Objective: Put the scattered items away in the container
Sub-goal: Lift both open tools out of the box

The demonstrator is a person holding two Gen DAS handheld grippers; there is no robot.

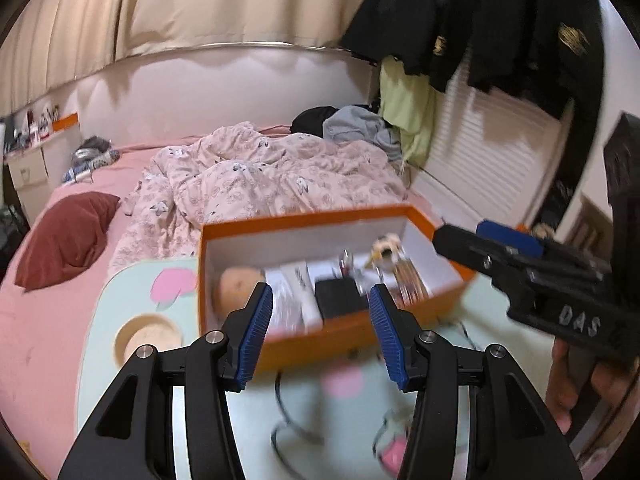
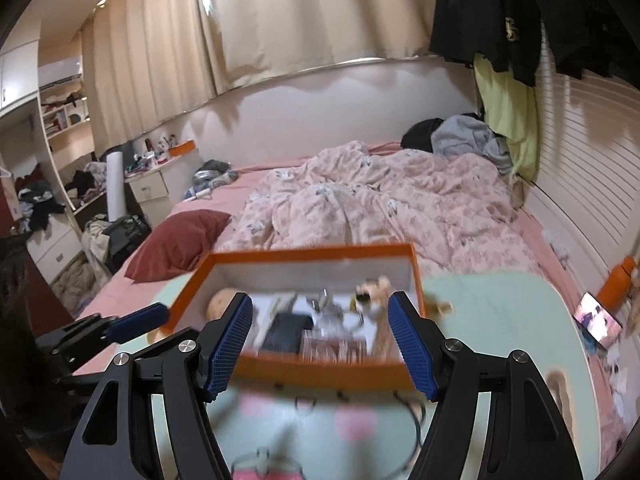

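Left tongs (image 1: 320, 320) and right tongs (image 2: 322, 332) are both standing open, nothing between the pads. Orange box (image 1: 344, 340) is sitting on the pale green tabletop (image 1: 132, 292), already holding a black case (image 1: 338, 298) and blurred small items. White lettering "DAS" is showing on the right tongs' body. Black cable (image 1: 280, 412) is lying on the tabletop near the box.

Motion blur smears the items inside the orange box (image 1: 320, 344), so most cannot be told apart. At the lower edge of both views, a dark cable (image 1: 288, 420) and a pink thing (image 1: 394, 454) on the table (image 2: 500, 312) are blurred and cut off.
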